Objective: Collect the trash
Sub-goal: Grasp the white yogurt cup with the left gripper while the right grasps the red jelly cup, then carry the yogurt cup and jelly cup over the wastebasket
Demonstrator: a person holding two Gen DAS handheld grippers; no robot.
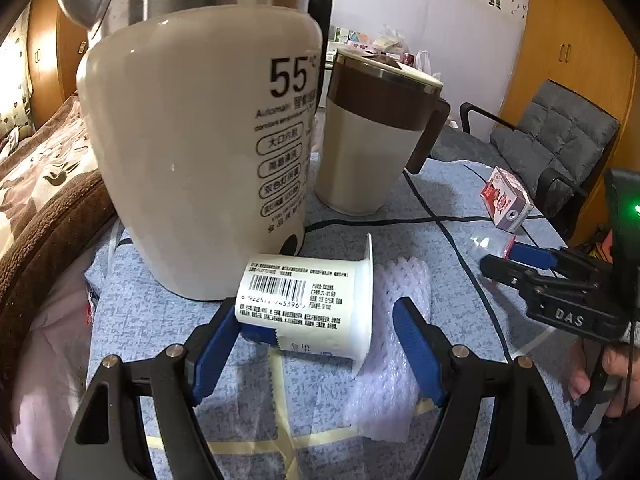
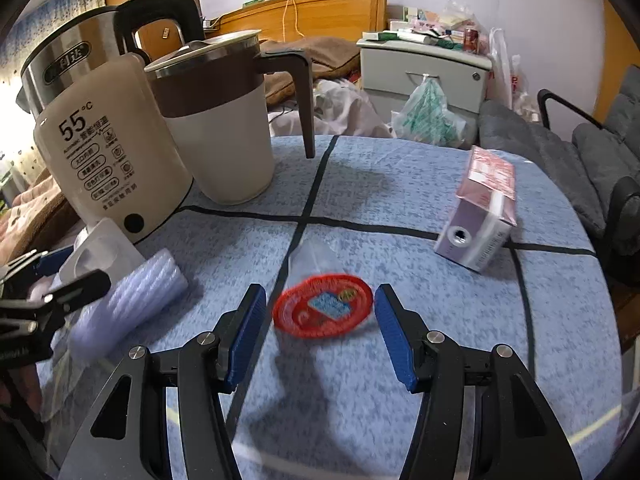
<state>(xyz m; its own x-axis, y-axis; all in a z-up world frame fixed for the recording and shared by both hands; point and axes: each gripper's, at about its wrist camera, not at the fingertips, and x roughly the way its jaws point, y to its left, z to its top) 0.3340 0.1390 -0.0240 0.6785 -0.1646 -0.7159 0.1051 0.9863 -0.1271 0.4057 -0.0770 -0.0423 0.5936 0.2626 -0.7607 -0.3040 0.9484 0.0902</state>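
A white yogurt cup [image 1: 308, 304] with a barcode lies on its side on the blue tablecloth. My left gripper [image 1: 316, 344] is open, its blue fingers on either side of the cup. A white foam wrap [image 1: 396, 356] lies beside and under the cup; it also shows in the right wrist view [image 2: 128, 308]. A clear plastic cup with a red lid [image 2: 322, 310] lies on the cloth between the open fingers of my right gripper [image 2: 320, 328]. A pink and purple carton [image 2: 480, 216] lies at the right; in the left wrist view it [image 1: 506, 202] is far right.
A cream kettle marked 55 [image 1: 196, 160] and a brown and white jug [image 1: 372, 136] stand just behind the yogurt cup. A steel kettle [image 2: 68, 68] stands behind them. A black cord [image 1: 360, 222] runs across the cloth. A grey chair [image 1: 556, 140] stands at the right.
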